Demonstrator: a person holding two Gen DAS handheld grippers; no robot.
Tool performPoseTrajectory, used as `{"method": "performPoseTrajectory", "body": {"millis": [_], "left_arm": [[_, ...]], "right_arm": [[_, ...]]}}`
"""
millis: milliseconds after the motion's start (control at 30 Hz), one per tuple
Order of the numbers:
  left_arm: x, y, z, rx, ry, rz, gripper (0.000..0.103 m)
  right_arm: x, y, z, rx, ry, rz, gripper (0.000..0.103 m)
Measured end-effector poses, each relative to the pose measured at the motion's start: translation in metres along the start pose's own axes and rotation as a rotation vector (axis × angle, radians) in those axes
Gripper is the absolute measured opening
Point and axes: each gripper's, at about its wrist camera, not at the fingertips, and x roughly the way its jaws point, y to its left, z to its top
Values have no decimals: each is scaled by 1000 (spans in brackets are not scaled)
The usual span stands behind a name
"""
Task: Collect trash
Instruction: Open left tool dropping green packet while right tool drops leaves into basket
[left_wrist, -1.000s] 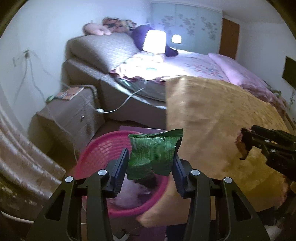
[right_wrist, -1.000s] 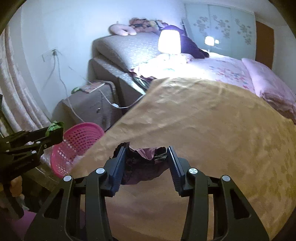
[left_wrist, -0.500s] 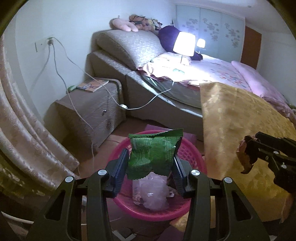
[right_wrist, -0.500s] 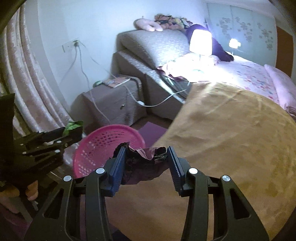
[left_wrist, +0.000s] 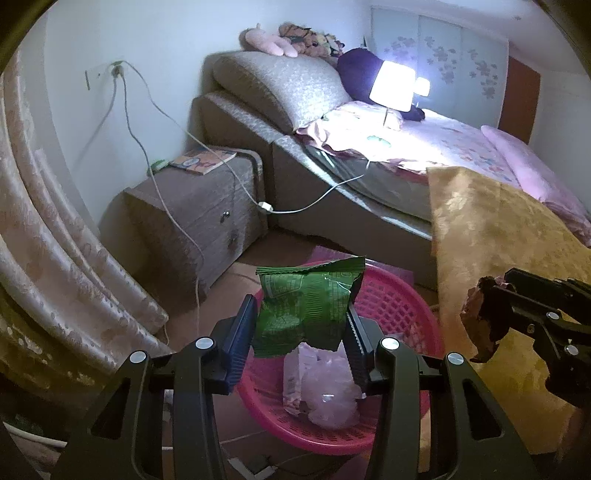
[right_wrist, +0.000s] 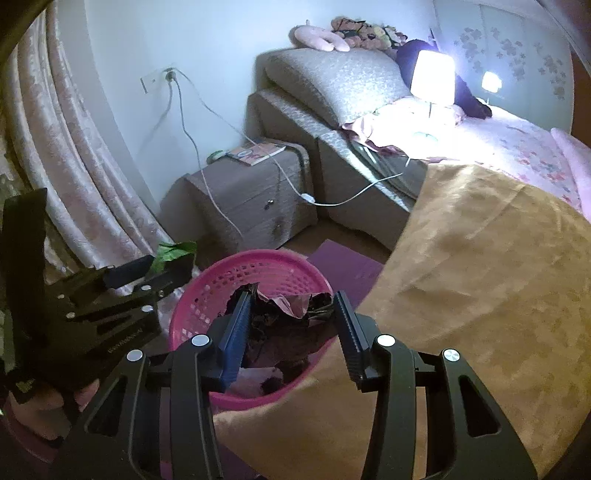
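Observation:
My left gripper (left_wrist: 301, 325) is shut on a crumpled green snack wrapper (left_wrist: 306, 306), held above the pink plastic basket (left_wrist: 402, 306) on the floor. Pale plastic trash (left_wrist: 325, 391) lies inside the basket. My right gripper (right_wrist: 291, 321) is shut on a dark brown and pink crumpled wrapper (right_wrist: 286, 314), over the basket's (right_wrist: 207, 291) near rim. In the right wrist view the left gripper (right_wrist: 162, 264) shows at the left with the green wrapper (right_wrist: 173, 251). The right gripper (left_wrist: 495, 306) with its dark wrapper (left_wrist: 480, 314) appears at the right edge of the left wrist view.
A golden bedspread (right_wrist: 480, 295) hangs beside the basket. A grey bedside cabinet (left_wrist: 195, 206) with a magazine stands behind, with cables trailing from a wall socket (left_wrist: 118, 70). Pink curtains (left_wrist: 55, 258) hang at the left. A lit lamp (left_wrist: 393, 85) sits on the bed.
Both grippers have swung left, away from the bedspread and over the pink basket. Each still holds its wrapper. The basket's inside has come into view.

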Motion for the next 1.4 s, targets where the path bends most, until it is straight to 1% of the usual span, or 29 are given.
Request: {"method": "performPoseTrajectory", "body": {"millis": [300, 367, 400, 433, 467, 533, 600, 633, 700, 800, 1067, 1267, 1400], "left_arm": [[20, 8, -4, -3, 38, 2, 43], [24, 9, -5, -4, 51, 4, 45], [26, 10, -6, -8, 58, 6, 51], [27, 10, -5, -12, 61, 7, 54], [27, 11, -6, -17, 60, 10, 58], [27, 11, -6, -18, 58, 12, 62], [26, 11, -6, -15, 54, 15, 68], [27, 11, -6, -14, 53, 16, 70], [27, 10, -7, -13, 56, 17, 71], [28, 11, -7, -15, 60, 19, 74], [23, 12, -6, -22, 48, 23, 78], [16, 10, -5, -22, 33, 31, 80], [5, 8, -4, -13, 6, 48, 81]], "right_arm": [[30, 11, 9, 0, 49, 48, 44], [38, 13, 9, 8, 62, 61, 45], [40, 12, 9, 13, 66, 65, 46], [41, 12, 9, 16, 68, 67, 47], [42, 12, 9, 21, 69, 70, 51], [43, 11, 8, 31, 68, 72, 57], [44, 9, 9, 49, 64, 73, 65], [43, 8, 8, 53, 61, 71, 66], [41, 5, 9, 63, 53, 71, 70], [38, 2, 10, 75, 42, 78, 75], [24, -3, 7, 93, 7, 78, 83], [12, -8, -2, 106, -12, 42, 90], [-2, -3, -13, 68, -35, 2, 92]]}}
